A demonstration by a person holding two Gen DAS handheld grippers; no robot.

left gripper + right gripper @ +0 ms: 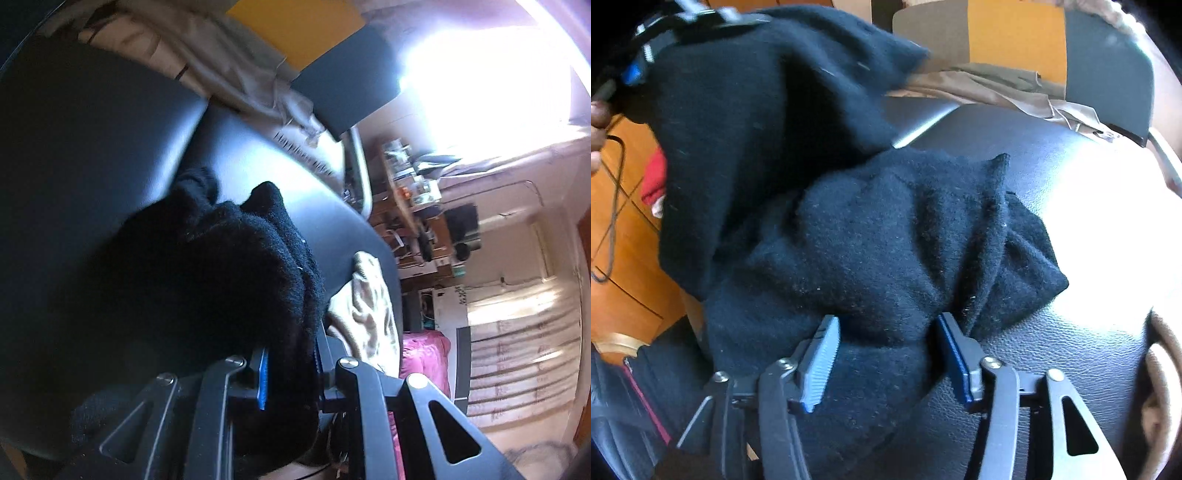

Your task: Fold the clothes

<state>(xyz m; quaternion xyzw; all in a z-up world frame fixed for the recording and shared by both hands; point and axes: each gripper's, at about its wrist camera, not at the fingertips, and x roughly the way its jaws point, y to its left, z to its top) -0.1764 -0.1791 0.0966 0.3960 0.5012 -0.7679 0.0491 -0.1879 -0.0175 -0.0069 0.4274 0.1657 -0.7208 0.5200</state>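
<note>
1. Left wrist view: the left gripper (291, 373) is clamped on a thick bunch of the black knit garment (221, 266), which fills the lower middle of the frame and runs away from the claw toward the upper left, over the dark padded surface (92, 147).
2. Right wrist view: the right gripper (886, 354) stands fairly wide, its blue-padded fingers (820, 358) set either side of a fold of the black knit garment (868, 240). Cloth sits between them, but whether they pinch it I cannot tell.
3. Same view, upper left of the frame: the left gripper (646, 62) holds one end of the garment lifted, with a hand (598, 122) at the frame edge. The rest lies bunched on the dark padded surface (1052, 350).
4. The garment's long axis runs from the lifted end at upper left down to the right claw at lower centre. The right claw is nearer the resting bulk, the left nearer the raised edge.
5. A beige cloth (365, 310) lies beside it at lower right in the left wrist view.
</note>
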